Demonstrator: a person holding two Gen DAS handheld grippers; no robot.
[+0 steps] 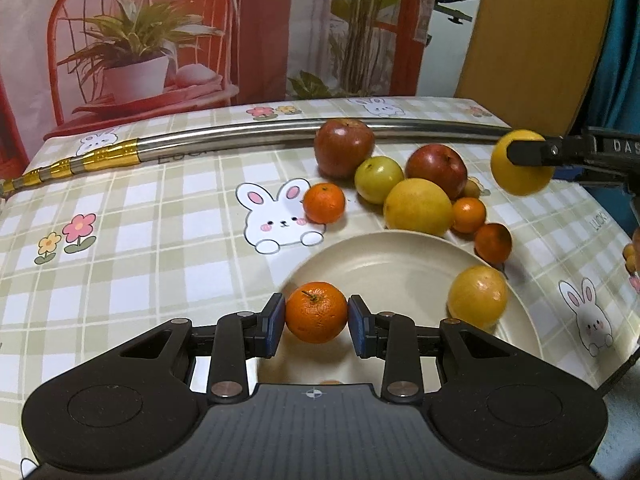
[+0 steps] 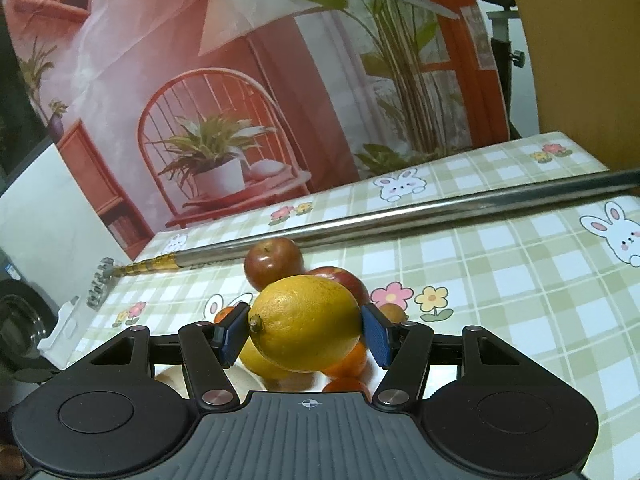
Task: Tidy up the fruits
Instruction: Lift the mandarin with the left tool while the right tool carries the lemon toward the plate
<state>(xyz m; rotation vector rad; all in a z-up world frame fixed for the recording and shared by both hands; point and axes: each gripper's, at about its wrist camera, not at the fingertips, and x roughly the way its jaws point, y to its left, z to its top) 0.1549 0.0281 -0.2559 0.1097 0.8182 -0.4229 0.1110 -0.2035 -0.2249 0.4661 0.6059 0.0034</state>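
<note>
Orange mandarin (image 1: 316,313) is clamped between the left gripper (image 1: 316,322) pads over the cream plate (image 1: 384,256), where one yellow fruit (image 1: 478,297) lies. A lemon (image 2: 305,323) is pinched by the right gripper (image 2: 306,334) above the table. Two red apples, three loose mandarins and one green-yellow fruit (image 1: 379,179) are counted beside the plate.

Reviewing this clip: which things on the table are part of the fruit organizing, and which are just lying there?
Part of the job:
- tangerine in the left gripper, over the plate
- lemon in the right gripper
- yellow fruit on the plate
- loose pile: red apples, green fruit, more citrus

Just lying about:
- metal pole across the tablecloth
</note>
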